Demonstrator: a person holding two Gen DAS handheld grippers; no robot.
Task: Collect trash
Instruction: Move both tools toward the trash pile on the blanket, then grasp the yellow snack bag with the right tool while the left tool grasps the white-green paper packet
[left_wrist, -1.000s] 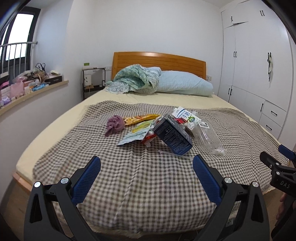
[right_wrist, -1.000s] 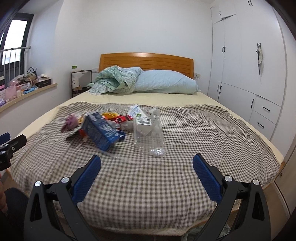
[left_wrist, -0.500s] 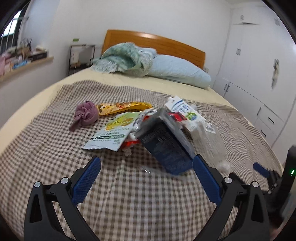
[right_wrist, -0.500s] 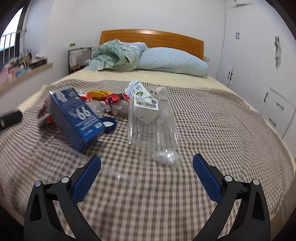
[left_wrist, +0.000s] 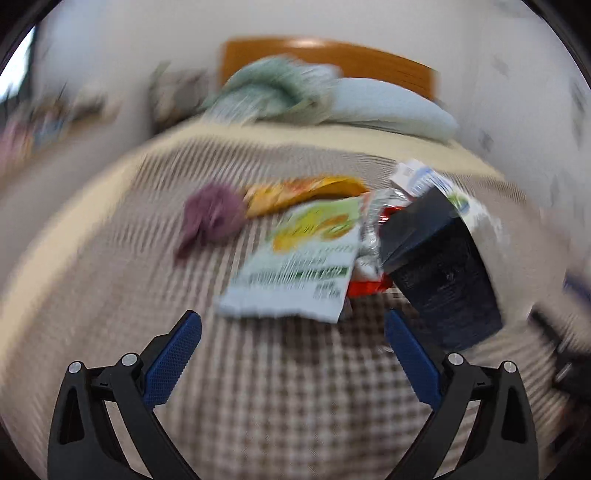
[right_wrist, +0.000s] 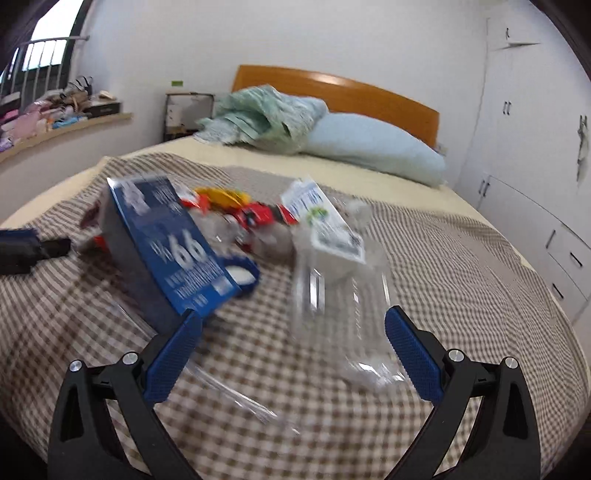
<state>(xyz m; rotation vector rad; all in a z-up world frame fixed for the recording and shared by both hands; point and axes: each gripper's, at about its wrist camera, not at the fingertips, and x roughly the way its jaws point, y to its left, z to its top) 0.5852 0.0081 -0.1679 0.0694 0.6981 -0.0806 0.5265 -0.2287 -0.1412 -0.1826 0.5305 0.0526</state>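
Both tongs stand wide and empty. Left wrist view, blurred: left gripper with jaws apart, just drawing in a little, nothing between them; it hovers low over the checked blanket. Just ahead of it lies a white-and-green snack wrapper, flat; beyond that an orange-yellow wrapper and a purple cloth wad to its left; a dark blue box leans at the right with red and silver foil scraps tucked against it, and a white carton behind. Right wrist view: right gripper likewise spread, gripping nothing, poised over a crushed clear plastic bottle whose body lies between the line of the fingers but is not pressed. The dark blue box sits to the left, its edge just beside the left fingertip; a blue cap rests against it; a clear strip lies on the cloth nearer the camera. Pillow and crumpled quilt at the headboard, well apart from the litter. Status, as judged: nothing yet picked up, every piece still on the bed; no bin or bag in view; whole collection remains.
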